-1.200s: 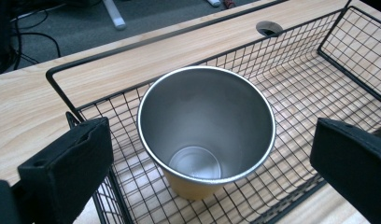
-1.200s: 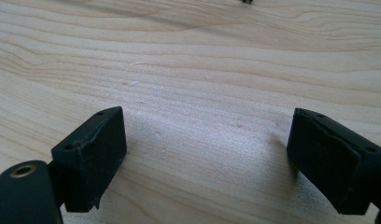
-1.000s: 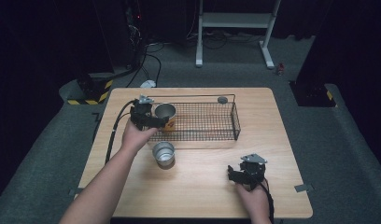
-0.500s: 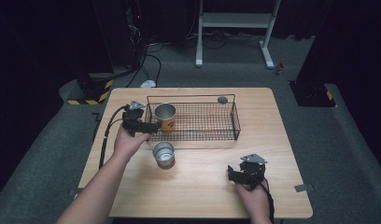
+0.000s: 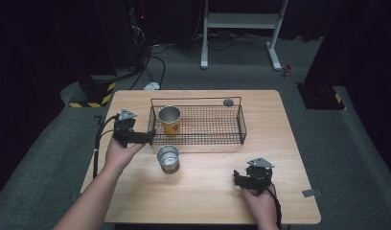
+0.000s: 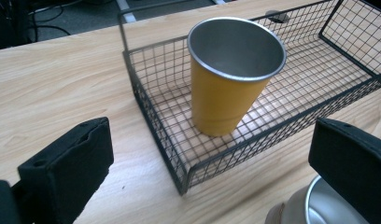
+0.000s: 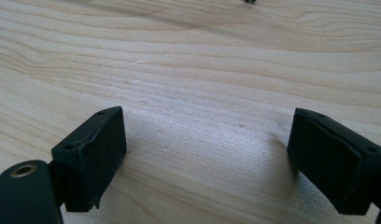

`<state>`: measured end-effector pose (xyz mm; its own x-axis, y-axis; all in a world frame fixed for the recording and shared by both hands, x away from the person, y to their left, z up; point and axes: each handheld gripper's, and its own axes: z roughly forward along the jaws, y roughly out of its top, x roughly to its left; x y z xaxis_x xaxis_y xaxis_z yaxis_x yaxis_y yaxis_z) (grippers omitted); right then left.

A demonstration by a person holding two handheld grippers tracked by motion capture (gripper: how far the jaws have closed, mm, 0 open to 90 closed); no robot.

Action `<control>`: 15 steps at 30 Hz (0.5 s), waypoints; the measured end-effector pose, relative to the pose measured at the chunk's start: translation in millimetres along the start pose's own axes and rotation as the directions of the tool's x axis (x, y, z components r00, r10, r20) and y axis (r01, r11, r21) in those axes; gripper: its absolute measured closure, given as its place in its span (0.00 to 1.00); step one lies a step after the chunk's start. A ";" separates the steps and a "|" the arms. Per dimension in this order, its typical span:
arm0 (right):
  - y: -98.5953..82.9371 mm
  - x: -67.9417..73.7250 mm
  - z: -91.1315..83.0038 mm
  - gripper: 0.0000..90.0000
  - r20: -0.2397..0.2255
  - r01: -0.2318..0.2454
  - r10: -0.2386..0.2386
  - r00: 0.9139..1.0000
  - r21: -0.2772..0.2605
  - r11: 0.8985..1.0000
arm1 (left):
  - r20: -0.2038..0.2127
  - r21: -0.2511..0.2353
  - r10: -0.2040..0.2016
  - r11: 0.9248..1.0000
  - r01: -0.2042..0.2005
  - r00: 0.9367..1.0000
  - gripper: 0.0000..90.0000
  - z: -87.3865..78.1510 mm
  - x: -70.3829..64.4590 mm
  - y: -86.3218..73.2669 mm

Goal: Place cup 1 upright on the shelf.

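An orange metal cup point(image 5: 170, 120) point(image 6: 230, 77) stands upright in the left end of a black wire basket point(image 5: 234, 128) point(image 6: 146, 93). A second, silver cup point(image 5: 167, 157) point(image 6: 314, 210) stands on the table just in front of the basket. My left gripper point(image 5: 151, 136) point(image 6: 212, 177) hovers outside the basket's left front corner, open and empty, with the orange cup beyond its jaws. My right gripper point(image 5: 237, 178) point(image 7: 205, 158) rests low over bare wood near the front right, open, nothing between its jaws.
A small dark round object point(image 5: 228, 102) point(image 6: 275, 16) lies on the table behind the basket's far right corner. The wooden table point(image 5: 208, 191) has bare room at the front and right. Beyond it are cables, a white stand and a dark floor.
My left gripper let go of the orange cup, which now stands in the basket, and drew back to the left and toward the front. The right gripper stayed put.
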<state>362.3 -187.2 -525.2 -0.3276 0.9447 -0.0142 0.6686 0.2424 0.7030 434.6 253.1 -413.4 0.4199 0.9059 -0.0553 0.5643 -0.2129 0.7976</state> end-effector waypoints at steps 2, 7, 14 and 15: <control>-0.1 0.1 -0.2 0.13 -0.001 0.000 0.000 1.000 0.001 1.000 | -0.001 0.007 -0.002 1.000 0.002 1.000 0.01 -1.6 2.3 -5.8; -0.3 0.2 -0.2 0.13 -0.001 0.001 -0.001 1.000 -0.001 1.000 | -0.006 0.023 -0.010 1.000 0.010 1.000 0.01 -4.3 7.5 -22.7; -0.3 0.2 -0.3 0.13 -0.002 0.002 -0.002 1.000 -0.001 1.000 | 0.007 0.042 -0.021 0.999 0.020 1.000 0.01 -7.0 11.5 -47.0; -0.3 0.2 -0.3 0.13 -0.002 0.002 -0.002 1.000 -0.001 1.000 | 0.010 0.050 -0.024 0.998 0.023 1.000 0.01 -7.3 12.0 -50.4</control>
<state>361.8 -187.2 -525.2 -0.3303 0.9438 -0.0138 0.6675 0.2440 0.7035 405.9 277.4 -449.8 0.4133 0.9070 -0.0804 0.6090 -0.2097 0.7649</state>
